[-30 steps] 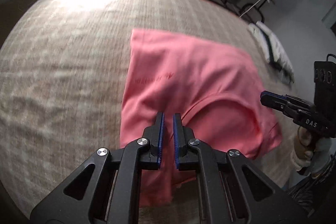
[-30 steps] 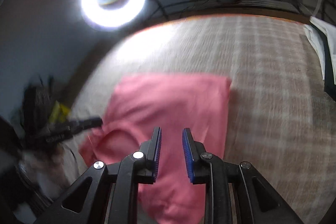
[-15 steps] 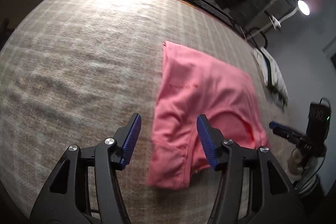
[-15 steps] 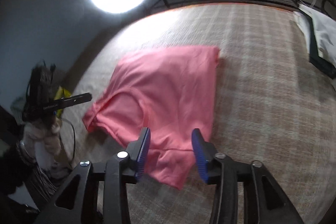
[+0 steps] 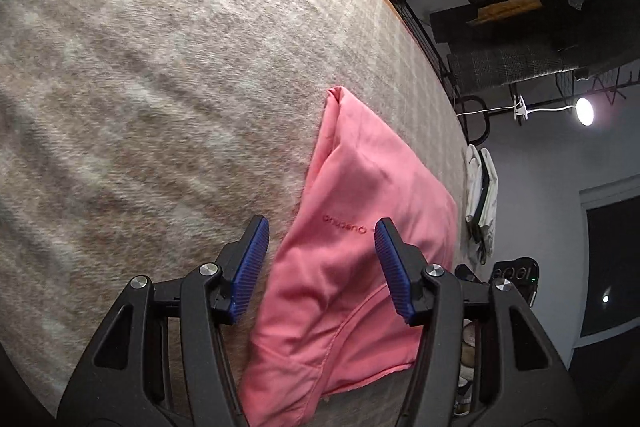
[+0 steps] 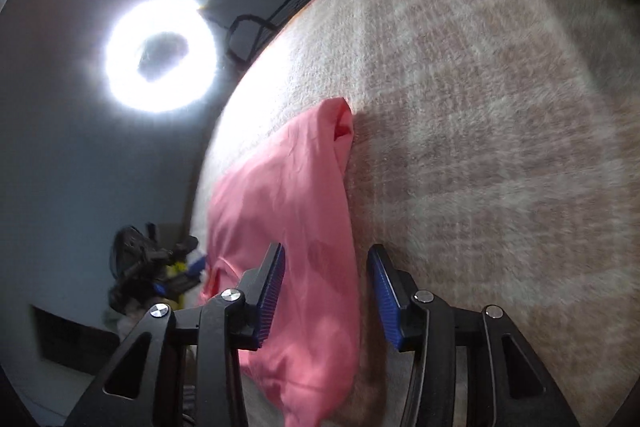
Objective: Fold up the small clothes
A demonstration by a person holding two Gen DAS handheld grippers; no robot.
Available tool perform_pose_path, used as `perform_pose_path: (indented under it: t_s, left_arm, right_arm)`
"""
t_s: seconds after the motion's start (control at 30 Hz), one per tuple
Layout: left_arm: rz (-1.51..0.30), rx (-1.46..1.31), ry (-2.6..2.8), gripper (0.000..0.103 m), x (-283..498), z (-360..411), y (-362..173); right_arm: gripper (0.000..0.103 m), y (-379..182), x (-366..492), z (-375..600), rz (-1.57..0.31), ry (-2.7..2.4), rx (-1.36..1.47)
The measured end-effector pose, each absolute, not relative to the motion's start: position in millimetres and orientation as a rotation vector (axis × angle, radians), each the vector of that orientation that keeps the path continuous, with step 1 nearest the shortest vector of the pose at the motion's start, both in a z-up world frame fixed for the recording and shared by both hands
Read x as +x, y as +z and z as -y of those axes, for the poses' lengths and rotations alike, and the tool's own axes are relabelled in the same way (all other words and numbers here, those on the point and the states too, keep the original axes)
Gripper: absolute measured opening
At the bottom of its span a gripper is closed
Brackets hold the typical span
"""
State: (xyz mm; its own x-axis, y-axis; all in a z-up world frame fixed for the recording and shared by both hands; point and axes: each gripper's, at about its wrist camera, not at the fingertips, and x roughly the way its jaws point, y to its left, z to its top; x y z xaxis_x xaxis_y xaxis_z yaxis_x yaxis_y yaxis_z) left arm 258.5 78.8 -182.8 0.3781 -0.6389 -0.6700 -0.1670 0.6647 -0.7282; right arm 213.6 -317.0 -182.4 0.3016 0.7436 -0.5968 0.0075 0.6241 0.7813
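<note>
Left wrist: pink garment (image 5: 360, 259) w/ mirrored, unreadable print; left gripper (image 5: 322, 267), right gripper (image 6: 326, 291) released, just opened.

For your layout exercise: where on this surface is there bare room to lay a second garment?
The plaid blanket is bare left of the pink shirt, up to its far edge. Crowded: the right edge, where white items lie beside the shirt.

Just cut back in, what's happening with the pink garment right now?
A person is working with a handheld gripper in each hand over the pink garment, which lies partly folded on the plaid blanket. Both the left gripper and the right gripper stand open, their jaws having just opened, with the cloth showing between the fingers but not pinched. Nothing is held at this moment.
</note>
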Motion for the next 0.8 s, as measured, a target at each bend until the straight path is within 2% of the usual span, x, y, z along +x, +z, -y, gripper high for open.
perform_pose_path:
  t_s: [0.1, 0.2, 0.23, 0.27, 0.33, 0.37, 0.8]
  left_arm:
    - [-1.177, -0.821, -0.37, 0.054, 265.3, -64.8, -182.9]
    - [-1.192, -0.77, -0.37, 0.042, 269.8, -47.2, -181.6]
    - [-1.191, -0.75, -0.366, 0.033, 270.8, -40.8, -179.9]
    - [-1.195, -0.74, -0.368, 0.02, 271.8, -35.3, -178.8]
    - [-1.188, -0.712, -0.361, 0.014, 272.5, -28.1, -174.9]
    - [-1.18, -0.691, -0.354, 0.01, 271.9, -25.7, -172.0]
    - [-1.043, -0.535, -0.385, 0.007, 259.2, 0.9, -119.2]
  right_arm:
    - [0.039, -187.9, 222.8, 318.8, -1.18, 0.583, 0.831]
    - [0.031, -191.0, 227.1, 303.5, -1.198, 0.585, 0.806]
    - [0.025, -190.0, 227.7, 299.9, -1.205, 0.58, 0.791]
    - [0.022, -186.1, 224.3, 297.7, -1.21, 0.572, 0.774]
    - [0.008, -180.4, 223.6, 293.0, -1.219, 0.556, 0.743]
    - [0.008, -175.4, 223.0, 288.8, -1.222, 0.548, 0.725]
    - [0.004, -115.1, 219.4, 269.0, -1.13, 0.505, 0.49]
